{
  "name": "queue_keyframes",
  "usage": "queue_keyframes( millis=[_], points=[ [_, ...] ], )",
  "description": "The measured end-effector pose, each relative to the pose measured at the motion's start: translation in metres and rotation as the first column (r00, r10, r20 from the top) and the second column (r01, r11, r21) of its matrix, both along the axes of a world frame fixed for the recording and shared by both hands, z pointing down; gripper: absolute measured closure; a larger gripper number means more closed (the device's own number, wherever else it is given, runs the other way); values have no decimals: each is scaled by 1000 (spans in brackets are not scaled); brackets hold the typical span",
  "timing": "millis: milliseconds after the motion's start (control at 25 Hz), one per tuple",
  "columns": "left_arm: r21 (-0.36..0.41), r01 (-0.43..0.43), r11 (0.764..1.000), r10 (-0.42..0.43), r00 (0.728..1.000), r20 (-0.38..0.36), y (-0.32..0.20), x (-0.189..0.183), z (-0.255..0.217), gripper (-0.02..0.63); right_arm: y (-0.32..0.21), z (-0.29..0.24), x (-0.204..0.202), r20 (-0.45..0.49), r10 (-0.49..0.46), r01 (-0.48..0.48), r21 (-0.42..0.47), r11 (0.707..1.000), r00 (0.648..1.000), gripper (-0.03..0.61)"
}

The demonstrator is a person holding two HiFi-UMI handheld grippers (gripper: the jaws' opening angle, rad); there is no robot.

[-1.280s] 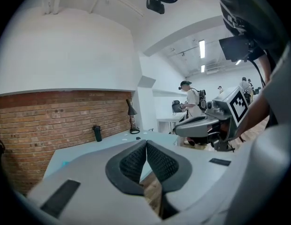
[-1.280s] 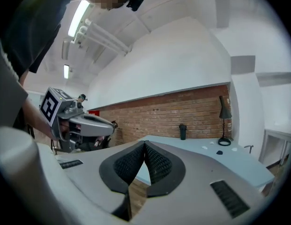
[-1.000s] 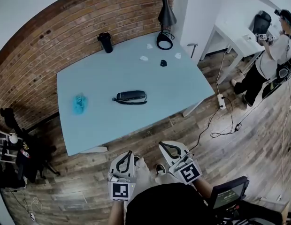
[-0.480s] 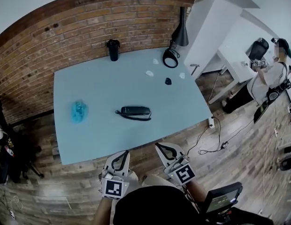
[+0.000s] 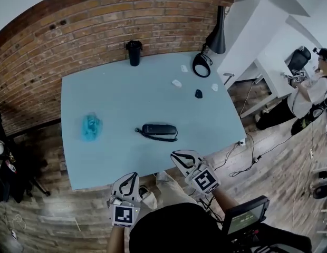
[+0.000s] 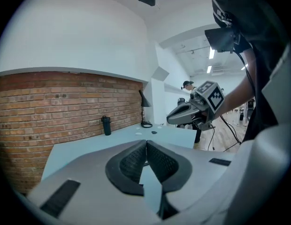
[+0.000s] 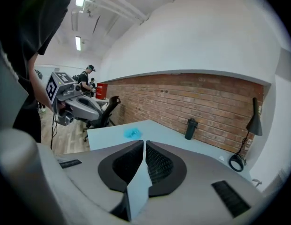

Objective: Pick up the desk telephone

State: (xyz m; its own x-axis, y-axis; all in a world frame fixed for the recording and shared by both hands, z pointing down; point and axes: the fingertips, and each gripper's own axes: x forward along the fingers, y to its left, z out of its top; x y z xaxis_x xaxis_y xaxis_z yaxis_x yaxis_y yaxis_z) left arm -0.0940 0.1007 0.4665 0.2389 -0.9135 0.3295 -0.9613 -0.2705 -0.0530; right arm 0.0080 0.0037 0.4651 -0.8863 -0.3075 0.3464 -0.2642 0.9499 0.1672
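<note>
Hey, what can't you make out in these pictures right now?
Desk telephone: head view, too small for detail; gripper views, behind each gripper's own fingers.
White scraps and black item: head view, too small to identify.
Blue object: head view, small and blurry.

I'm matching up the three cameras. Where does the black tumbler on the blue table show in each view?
Head view: black tumbler top centre, at the table's far edge by the brick wall.
Left gripper view: tumbler left of centre, against the brick wall.
Right gripper view: tumbler right of centre.
Shared landmark: the black desk lamp, along the same wall.
</note>
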Motion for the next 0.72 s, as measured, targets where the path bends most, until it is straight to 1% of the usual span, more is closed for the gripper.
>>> queue_keyframes(
  millis=[80,160,240,320,360,480,600,720],
  points=[
    [-8,43,999,-42,999,21,-11,-11,0,584,-27,18,-8,-39,-40,39,-40,998,998,541],
    [-36,101,994,-101,995,11,-17,-19,-3,584,-51,39,-15,-103,-101,94,-65,993,990,506],
    [-67,158,985,-158,987,6,-23,-28,-3,584,-76,62,-23,-168,-166,155,-74,985,972,475],
    [-75,199,977,-197,980,24,-28,-32,1,584,-97,81,-29,-229,-226,213,-80,974,947,452],
    [-79,219,973,-217,976,25,-28,-32,2,584,-104,90,-31,-261,-252,238,-85,968,932,458],
    [-105,274,956,-274,962,15,-28,-31,7,584,-122,119,-39,-355,-327,309,-108,945,876,424],
    [-128,322,938,-323,946,16,-24,-29,11,584,-125,146,-47,-410,-417,385,-162,909,811,393],
    [-141,376,916,-377,926,19,-20,-32,14,584,-120,174,-46,-475,-503,476,-186,859,722,381]
  ],
)
